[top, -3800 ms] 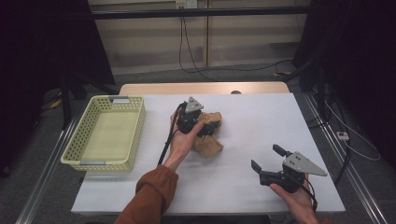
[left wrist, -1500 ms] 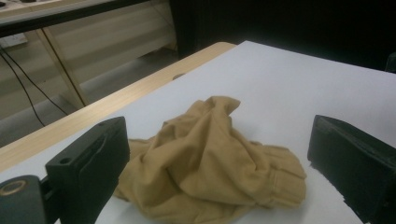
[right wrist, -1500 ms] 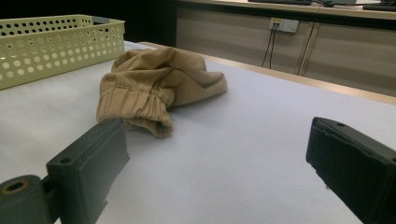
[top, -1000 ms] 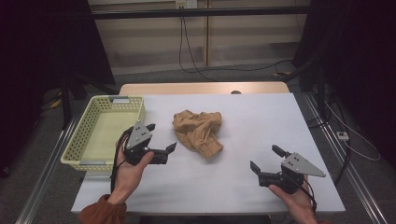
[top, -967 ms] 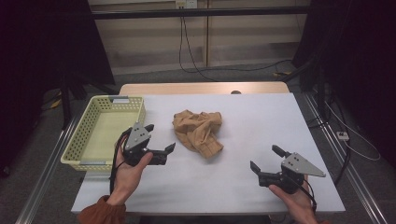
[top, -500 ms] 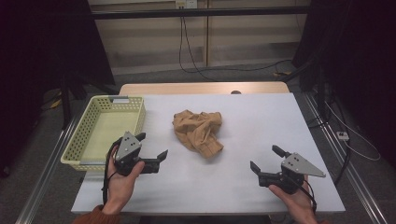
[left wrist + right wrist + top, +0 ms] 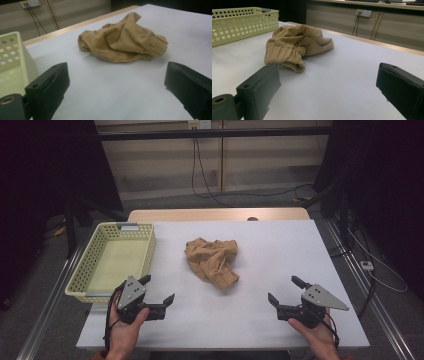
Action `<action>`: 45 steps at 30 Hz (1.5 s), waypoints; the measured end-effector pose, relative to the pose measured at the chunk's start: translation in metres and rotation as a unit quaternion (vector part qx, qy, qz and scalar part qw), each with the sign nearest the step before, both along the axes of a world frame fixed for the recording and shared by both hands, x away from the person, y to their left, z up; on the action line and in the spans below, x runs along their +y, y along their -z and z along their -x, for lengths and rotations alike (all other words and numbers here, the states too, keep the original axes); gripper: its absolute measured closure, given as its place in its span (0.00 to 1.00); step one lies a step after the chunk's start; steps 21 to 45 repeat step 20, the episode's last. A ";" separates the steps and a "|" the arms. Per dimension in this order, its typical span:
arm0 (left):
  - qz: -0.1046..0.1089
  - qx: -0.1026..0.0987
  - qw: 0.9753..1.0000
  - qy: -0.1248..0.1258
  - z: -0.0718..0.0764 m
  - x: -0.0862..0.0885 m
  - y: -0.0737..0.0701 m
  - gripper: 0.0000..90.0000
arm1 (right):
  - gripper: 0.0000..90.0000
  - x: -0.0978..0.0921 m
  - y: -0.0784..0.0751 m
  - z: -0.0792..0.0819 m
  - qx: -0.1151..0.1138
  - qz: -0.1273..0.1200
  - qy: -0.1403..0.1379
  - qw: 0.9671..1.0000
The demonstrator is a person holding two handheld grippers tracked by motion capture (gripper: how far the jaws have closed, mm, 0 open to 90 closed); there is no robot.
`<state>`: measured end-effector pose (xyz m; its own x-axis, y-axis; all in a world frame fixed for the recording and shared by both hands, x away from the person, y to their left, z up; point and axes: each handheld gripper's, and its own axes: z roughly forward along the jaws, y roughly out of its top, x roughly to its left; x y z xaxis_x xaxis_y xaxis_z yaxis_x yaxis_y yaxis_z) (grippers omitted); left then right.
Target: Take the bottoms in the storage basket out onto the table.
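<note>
- On the white table (image 7: 260, 320), the left gripper (image 7: 156, 291) has drawn back from the crumpled tan garment (image 7: 212, 261) to the near left corner, jaws spread and holding nothing; the cloth lies released at mid-table.
- Far left, the yellow basket (image 7: 92, 257) is empty.
- Near right, the right gripper (image 7: 285, 291) rests unmoved, jaws apart, empty.

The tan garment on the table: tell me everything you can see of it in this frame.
The tan garment is a soft, matte cloth crumpled in a loose heap near the middle of the white table. One end shows a gathered, ribbed elastic band, like a cuff or waistband, turned toward the person's side. It lies apart from the yellow perforated basket to its left. Neither the left claw nor the right claw touches it; both are open, short of it.
</note>
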<state>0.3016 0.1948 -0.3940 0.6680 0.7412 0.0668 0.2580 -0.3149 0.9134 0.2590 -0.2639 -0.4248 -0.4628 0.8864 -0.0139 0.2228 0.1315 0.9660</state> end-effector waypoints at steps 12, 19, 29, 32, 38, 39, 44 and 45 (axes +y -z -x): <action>0.041 -0.006 0.998 -0.040 0.006 0.022 0.007 0.07 | 0.06 -0.001 0.000 0.001 -0.002 -0.001 -0.002 1.000; 0.037 -0.001 0.998 -0.057 0.003 0.018 0.008 0.07 | 0.06 -0.001 0.000 0.000 -0.001 0.000 -0.001 1.000; 0.038 0.001 0.998 -0.055 0.003 0.016 0.009 0.07 | 0.06 -0.001 0.000 0.000 0.000 0.000 -0.001 1.000; 0.038 0.001 0.998 -0.055 0.003 0.016 0.009 0.07 | 0.06 -0.001 0.000 0.000 0.000 0.000 -0.001 1.000; 0.038 0.001 0.998 -0.055 0.003 0.016 0.009 0.07 | 0.06 -0.001 0.000 0.000 0.000 0.000 -0.001 1.000; 0.038 0.001 0.998 -0.055 0.003 0.016 0.009 0.07 | 0.06 -0.001 0.000 0.000 0.000 0.000 -0.001 1.000; 0.038 0.001 0.998 -0.055 0.003 0.016 0.009 0.07 | 0.06 -0.001 0.000 0.000 0.000 0.000 -0.001 1.000; 0.038 0.001 0.998 -0.055 0.003 0.016 0.009 0.07 | 0.06 -0.001 0.000 0.000 0.000 0.000 -0.001 1.000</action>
